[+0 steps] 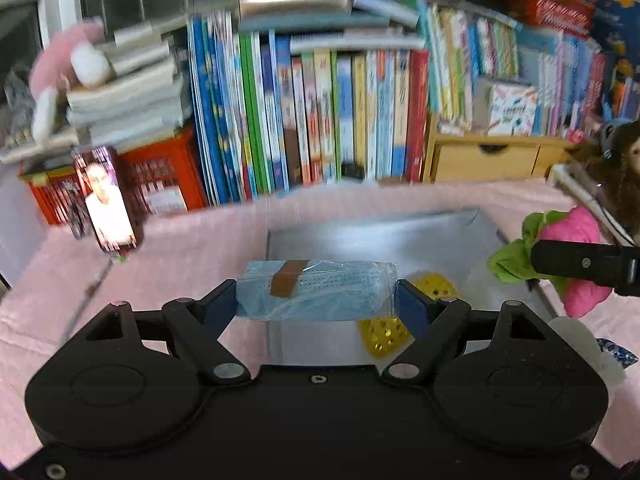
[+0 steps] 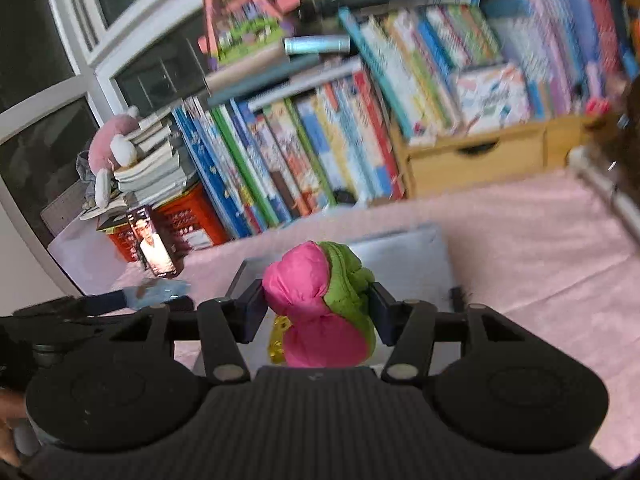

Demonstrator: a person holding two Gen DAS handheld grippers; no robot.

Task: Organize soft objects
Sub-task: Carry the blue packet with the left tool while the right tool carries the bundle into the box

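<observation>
My left gripper is shut on a plastic-wrapped pack of blue face masks with a brown tape strip, held above the near edge of a grey bin. A yellow perforated object lies in the bin under the pack. My right gripper is shut on a pink and green soft toy, held over the same grey bin. In the left wrist view, the toy and the right gripper's finger show at the right. The mask pack shows at the left in the right wrist view.
A pink cloth covers the table. Behind stand rows of books, a red crate, a wooden drawer box, a phone showing a picture, and a pink plush. A brown-haired doll is at the right.
</observation>
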